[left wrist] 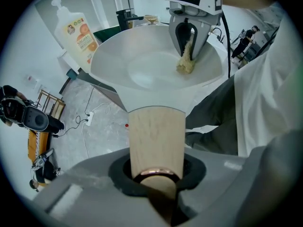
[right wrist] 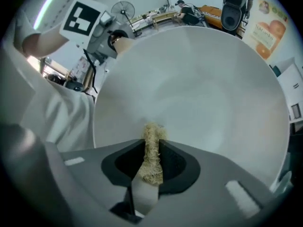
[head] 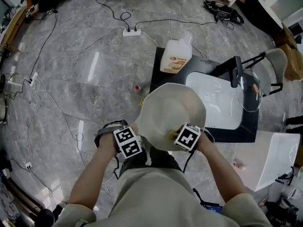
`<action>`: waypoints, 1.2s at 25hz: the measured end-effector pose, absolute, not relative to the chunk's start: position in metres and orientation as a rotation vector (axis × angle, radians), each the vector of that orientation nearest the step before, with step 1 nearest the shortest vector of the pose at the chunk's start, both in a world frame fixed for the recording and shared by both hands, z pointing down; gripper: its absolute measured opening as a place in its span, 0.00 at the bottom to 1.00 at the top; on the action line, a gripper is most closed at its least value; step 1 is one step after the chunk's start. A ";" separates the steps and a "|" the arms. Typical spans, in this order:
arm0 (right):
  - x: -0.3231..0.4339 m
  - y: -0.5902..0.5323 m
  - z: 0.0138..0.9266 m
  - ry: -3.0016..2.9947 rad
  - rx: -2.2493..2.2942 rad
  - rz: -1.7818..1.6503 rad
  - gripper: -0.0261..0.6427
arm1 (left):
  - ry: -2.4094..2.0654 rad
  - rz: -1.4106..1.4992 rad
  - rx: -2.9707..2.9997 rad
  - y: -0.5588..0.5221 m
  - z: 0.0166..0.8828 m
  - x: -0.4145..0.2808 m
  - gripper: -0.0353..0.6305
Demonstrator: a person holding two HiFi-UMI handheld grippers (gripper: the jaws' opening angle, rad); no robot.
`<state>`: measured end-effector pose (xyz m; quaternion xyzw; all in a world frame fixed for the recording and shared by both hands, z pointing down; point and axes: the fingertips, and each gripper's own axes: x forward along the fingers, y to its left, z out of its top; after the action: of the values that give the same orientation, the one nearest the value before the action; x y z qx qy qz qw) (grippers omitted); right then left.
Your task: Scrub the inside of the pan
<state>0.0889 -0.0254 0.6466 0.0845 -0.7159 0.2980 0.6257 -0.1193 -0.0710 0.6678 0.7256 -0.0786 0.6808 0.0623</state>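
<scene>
Jaws of the right gripper (right wrist: 150, 167) pinch a tan fibrous scrubber (right wrist: 153, 136) against the inner wall of the white round pan (right wrist: 203, 79), whose pale wooden handle (left wrist: 156, 136) runs straight back into the clamped jaws of the left gripper (left wrist: 156, 178).

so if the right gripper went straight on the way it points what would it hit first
Probably the white inside of the pan: the right gripper points into it, and the scrubber in its jaws sticks out ahead, so that touches first; depth unclear.
</scene>
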 end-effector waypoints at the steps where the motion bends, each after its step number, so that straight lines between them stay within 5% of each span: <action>1: 0.081 -0.026 0.648 -1.669 0.195 0.711 0.18 | -0.239 2.057 2.197 -0.071 0.668 -0.119 0.19; 16: -0.004 -0.134 0.647 -2.115 0.445 0.649 0.19 | -0.188 2.183 2.270 -0.078 0.667 -0.122 0.18; 23: 0.034 -0.187 0.648 -2.001 0.567 0.070 0.18 | -0.200 2.174 2.272 -0.077 0.666 -0.123 0.18; 30: 0.110 -0.188 0.656 -1.753 0.681 0.133 0.18 | -0.206 2.157 2.267 -0.076 0.667 -0.123 0.17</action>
<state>0.1100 -0.1881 0.6558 0.2922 -0.7522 0.0572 0.5878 -0.1235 -0.0760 0.6666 0.7229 -0.0658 0.6878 0.0026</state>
